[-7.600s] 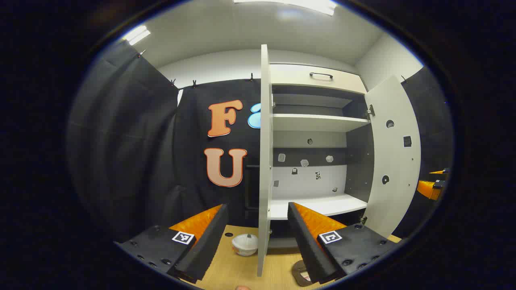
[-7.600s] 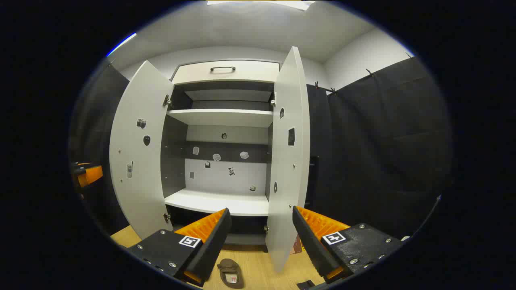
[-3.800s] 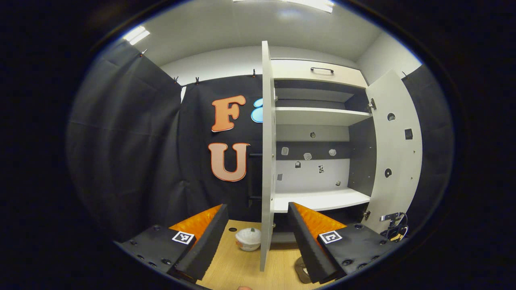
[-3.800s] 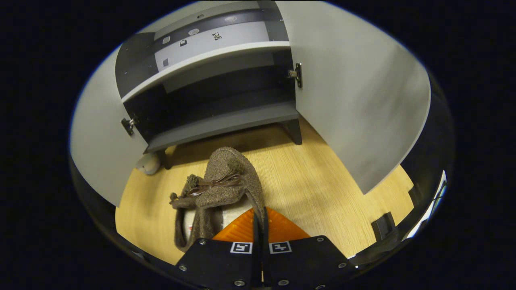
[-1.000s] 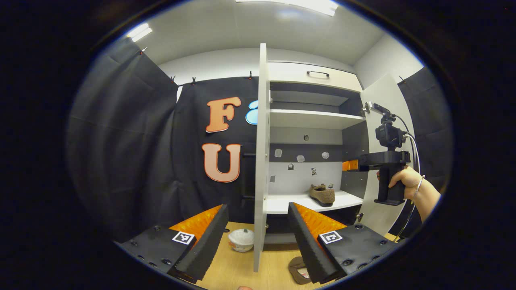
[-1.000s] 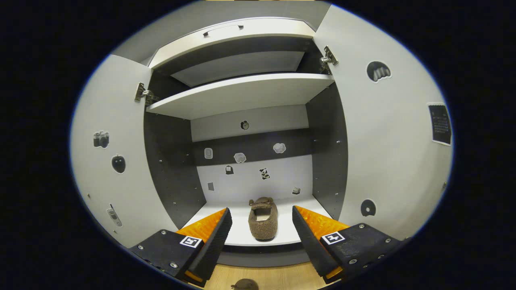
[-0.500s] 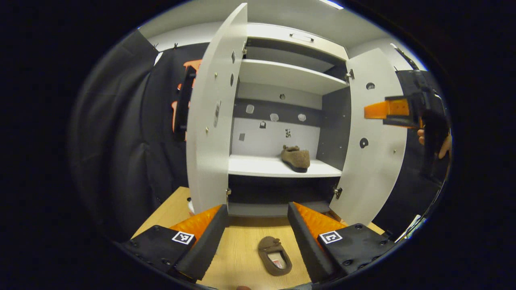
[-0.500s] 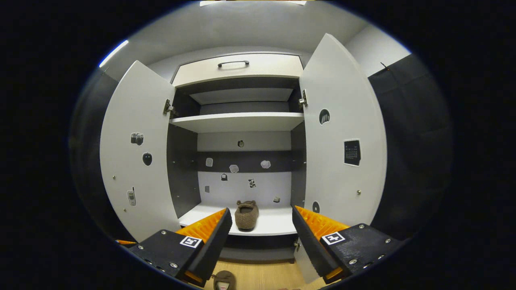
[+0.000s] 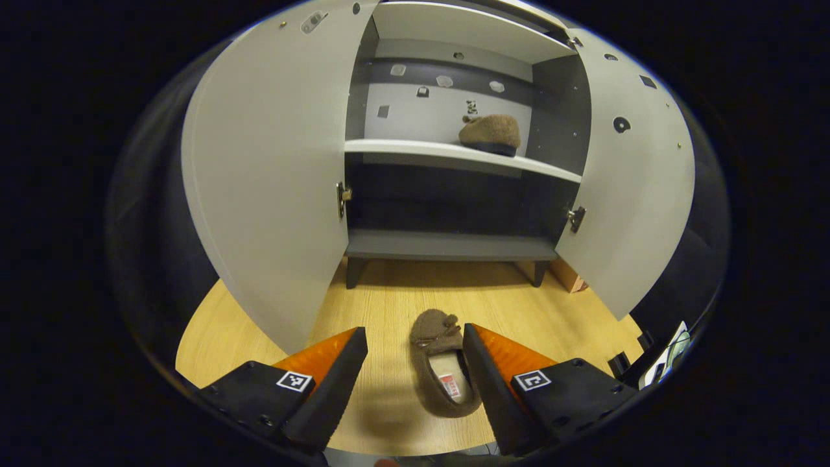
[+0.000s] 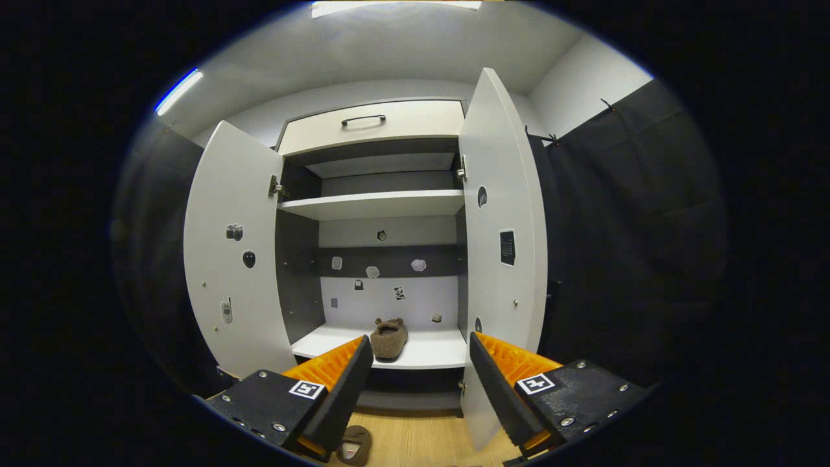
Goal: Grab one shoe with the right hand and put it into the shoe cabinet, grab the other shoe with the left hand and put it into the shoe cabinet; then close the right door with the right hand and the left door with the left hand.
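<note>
Brown and fuzzy, the second shoe [image 9: 444, 370] lies on the wooden floor [image 9: 395, 305] in front of the shoe cabinet [image 9: 454, 168], toe toward it, between your left gripper [image 9: 415, 373]'s spread fingers and close against the right one. The first shoe [image 9: 490, 133] already sits on the white shelf [image 9: 415, 148], near its right end. Your right gripper [image 10: 420, 379], also spread and holding nothing, faces the cabinet from farther back.

Risks: the shoe sits off-centre, so closing may pinch only its soft collar, letting it sag or slip. Lifting could clip the left door [image 9: 266, 175], which swings out beside you.

Hard to tell: how far above the floor your fingers hover, and the shoe's heel is cut off behind the finger.
</note>
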`<action>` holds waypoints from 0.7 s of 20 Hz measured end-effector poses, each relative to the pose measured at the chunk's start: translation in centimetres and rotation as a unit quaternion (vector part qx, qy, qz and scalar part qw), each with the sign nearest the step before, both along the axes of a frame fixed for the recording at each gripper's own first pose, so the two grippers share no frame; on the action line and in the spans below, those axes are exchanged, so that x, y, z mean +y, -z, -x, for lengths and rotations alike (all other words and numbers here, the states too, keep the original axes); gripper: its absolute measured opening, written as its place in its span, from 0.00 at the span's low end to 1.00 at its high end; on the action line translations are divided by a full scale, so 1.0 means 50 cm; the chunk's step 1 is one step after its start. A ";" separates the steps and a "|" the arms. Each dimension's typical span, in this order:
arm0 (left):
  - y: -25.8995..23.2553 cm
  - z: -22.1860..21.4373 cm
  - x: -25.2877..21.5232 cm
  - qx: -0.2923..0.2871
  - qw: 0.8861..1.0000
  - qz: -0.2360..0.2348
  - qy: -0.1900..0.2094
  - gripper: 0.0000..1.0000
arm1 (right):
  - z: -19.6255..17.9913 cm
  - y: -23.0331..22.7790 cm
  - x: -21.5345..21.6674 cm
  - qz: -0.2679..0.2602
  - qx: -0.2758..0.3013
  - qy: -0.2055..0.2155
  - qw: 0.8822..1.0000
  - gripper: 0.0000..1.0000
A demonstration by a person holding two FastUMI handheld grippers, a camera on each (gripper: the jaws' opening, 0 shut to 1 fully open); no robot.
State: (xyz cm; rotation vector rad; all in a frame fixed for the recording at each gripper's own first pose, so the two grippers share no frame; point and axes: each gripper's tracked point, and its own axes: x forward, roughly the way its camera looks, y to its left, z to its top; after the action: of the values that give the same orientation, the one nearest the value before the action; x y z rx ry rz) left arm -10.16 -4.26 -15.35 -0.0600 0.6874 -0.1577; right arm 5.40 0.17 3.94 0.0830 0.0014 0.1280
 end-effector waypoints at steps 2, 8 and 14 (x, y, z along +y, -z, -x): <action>0.019 0.007 0.000 0.023 1.000 -0.001 -0.002 0.98 | 0.006 0.003 -0.012 -0.002 0.003 -0.007 1.000 0.92; 0.056 0.040 0.005 0.093 0.995 -0.024 -0.016 0.98 | -0.007 0.040 -0.018 -0.001 0.006 -0.019 1.000 0.92; 0.069 0.064 0.007 0.158 0.987 0.005 -0.023 0.92 | -0.014 0.061 -0.050 -0.009 0.012 -0.027 1.000 0.92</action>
State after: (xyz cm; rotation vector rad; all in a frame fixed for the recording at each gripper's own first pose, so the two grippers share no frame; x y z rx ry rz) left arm -13.35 -3.90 -18.80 -0.1113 1.0014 -0.1087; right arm 6.12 -2.35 0.90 0.1025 0.0265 0.1816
